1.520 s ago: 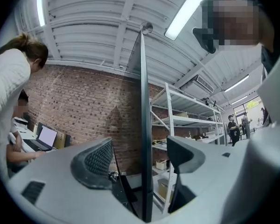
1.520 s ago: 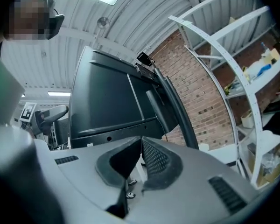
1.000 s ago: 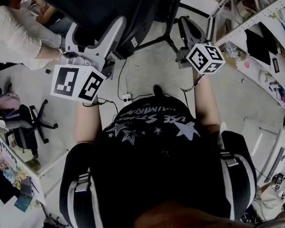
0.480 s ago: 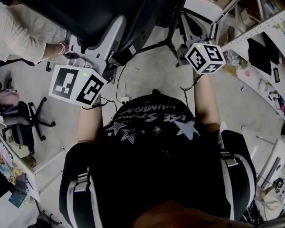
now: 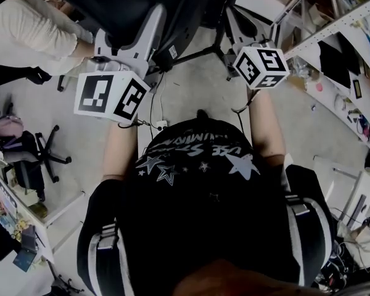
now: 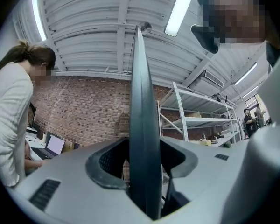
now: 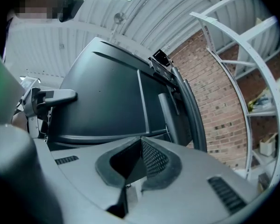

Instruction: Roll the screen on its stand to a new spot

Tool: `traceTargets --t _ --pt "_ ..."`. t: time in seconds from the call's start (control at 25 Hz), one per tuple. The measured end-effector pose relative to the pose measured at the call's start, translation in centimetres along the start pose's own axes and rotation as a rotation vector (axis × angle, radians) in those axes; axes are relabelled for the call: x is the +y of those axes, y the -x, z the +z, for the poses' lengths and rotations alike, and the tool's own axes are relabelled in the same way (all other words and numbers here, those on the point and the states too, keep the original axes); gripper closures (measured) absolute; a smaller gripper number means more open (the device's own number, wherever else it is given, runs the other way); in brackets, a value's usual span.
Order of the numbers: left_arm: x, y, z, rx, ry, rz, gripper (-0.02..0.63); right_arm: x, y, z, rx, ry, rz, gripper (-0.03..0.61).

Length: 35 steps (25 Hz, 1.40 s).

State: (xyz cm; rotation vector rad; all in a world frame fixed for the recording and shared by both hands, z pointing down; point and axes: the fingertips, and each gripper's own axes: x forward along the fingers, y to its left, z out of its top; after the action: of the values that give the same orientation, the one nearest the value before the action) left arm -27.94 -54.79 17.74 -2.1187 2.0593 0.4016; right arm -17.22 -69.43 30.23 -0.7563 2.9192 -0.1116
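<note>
The big dark screen (image 5: 129, 5) stands on a grey-and-black wheeled stand (image 5: 139, 42) at the top of the head view. My left gripper (image 6: 142, 171) is at the screen's side edge. The thin dark edge of the screen (image 6: 140, 101) runs up between its jaws, which are closing, and a little dark space still shows on both sides of the panel. My right gripper (image 7: 139, 157) is behind the screen's black back (image 7: 107, 97); its jaws meet with nothing between them. In the head view both marker cubes hide the jaws, with the left gripper (image 5: 114, 94) and the right gripper (image 5: 262, 66) flanking the stand.
A person in white (image 5: 37, 29) is close to the screen's left side. The stand's black legs (image 5: 203, 54) spread over the floor, with a cable and power strip (image 5: 162, 126) below. An office chair (image 5: 34, 159) stands at left and white shelving (image 5: 339, 54) at right.
Both grippers have moved up toward the screen, the left one rightward and the right one slightly left. The person in white has shifted beside the screen.
</note>
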Motion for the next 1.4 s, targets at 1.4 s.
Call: traceTargets --t 1.4 --pt "0.8 4.4 1.4 0.007 -0.002 -0.028 0.39 12.7 12.4 0.2 0.053 0.055 -0.27 0.571"
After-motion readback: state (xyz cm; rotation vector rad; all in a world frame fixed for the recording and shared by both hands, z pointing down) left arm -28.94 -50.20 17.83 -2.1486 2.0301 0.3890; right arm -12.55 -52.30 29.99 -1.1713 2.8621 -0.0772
